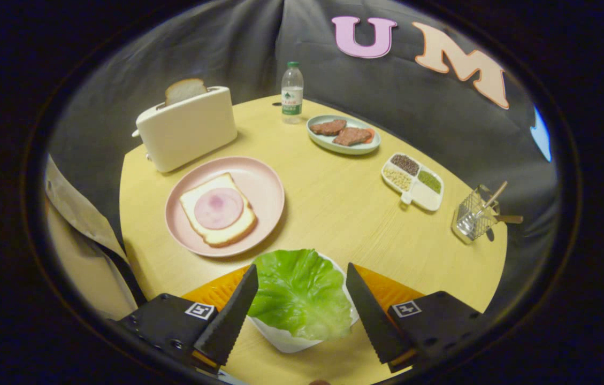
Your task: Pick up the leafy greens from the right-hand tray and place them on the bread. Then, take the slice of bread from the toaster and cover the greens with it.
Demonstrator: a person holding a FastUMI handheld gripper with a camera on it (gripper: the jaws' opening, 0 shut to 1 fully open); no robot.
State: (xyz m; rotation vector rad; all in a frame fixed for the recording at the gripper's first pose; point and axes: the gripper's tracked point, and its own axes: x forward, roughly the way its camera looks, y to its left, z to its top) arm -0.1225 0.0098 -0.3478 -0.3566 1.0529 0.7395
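Gripper view: open gripper [302, 272] straddles a lettuce leaf [302, 294], likely light, floppy, easily torn; best pinched at its ruffled rim.

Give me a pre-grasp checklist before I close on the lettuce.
1. Gripper open, fingers either side of the lettuce leaf: ok.
2. Fingers pressing the leaf: not ok, not yet closed.
3. Leaf resting on its white tray: ok.
4. Bread with ham slice waiting on the pink plate: ok.
5. Second bread slice standing in the toaster: ok.
6. Finger depth around the leaf: cannot tell.
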